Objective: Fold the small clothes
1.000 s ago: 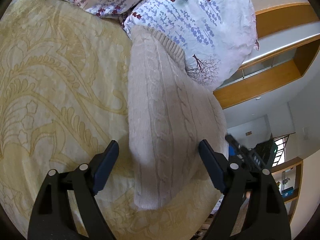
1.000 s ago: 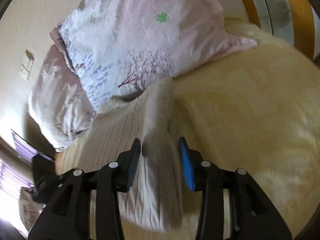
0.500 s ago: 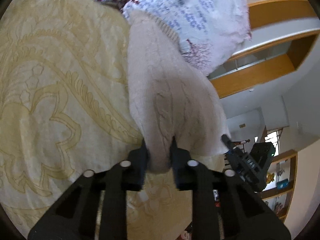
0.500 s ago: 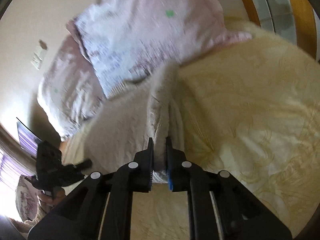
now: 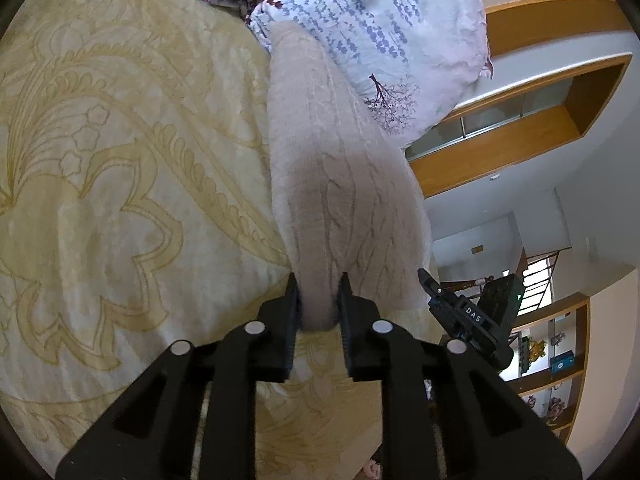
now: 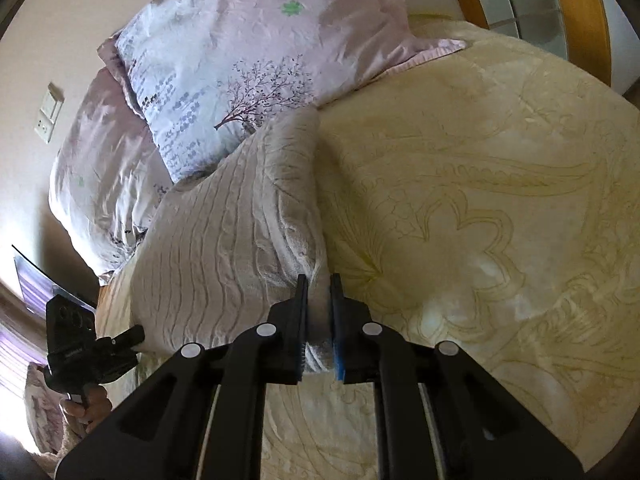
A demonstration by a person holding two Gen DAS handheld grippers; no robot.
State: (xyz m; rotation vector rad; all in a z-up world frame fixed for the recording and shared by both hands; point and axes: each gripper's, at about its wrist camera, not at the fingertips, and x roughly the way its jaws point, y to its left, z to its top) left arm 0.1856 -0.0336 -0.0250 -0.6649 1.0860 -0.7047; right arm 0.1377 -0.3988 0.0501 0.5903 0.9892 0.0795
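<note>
A cream cable-knit sweater (image 5: 332,168) lies on a yellow patterned bedspread (image 5: 120,184), its far end against the pillows. My left gripper (image 5: 318,304) is shut on the sweater's near left corner, which is lifted off the bed. In the right wrist view the sweater (image 6: 232,232) stretches away to the left, and my right gripper (image 6: 319,312) is shut on its near right corner, also raised. The other gripper shows at the edge of each view: the right one (image 5: 468,316) and the left one (image 6: 84,356).
Two floral pillows (image 6: 248,52) lie at the head of the bed, touching the sweater's far end. A wooden headboard and window frame (image 5: 520,128) stand behind. The bedspread (image 6: 480,200) spreads wide to the right of the sweater.
Both grippers closed on the sweater's near corners: the left from wide open, the right from half open. Both corners have risen off the bedspread.
</note>
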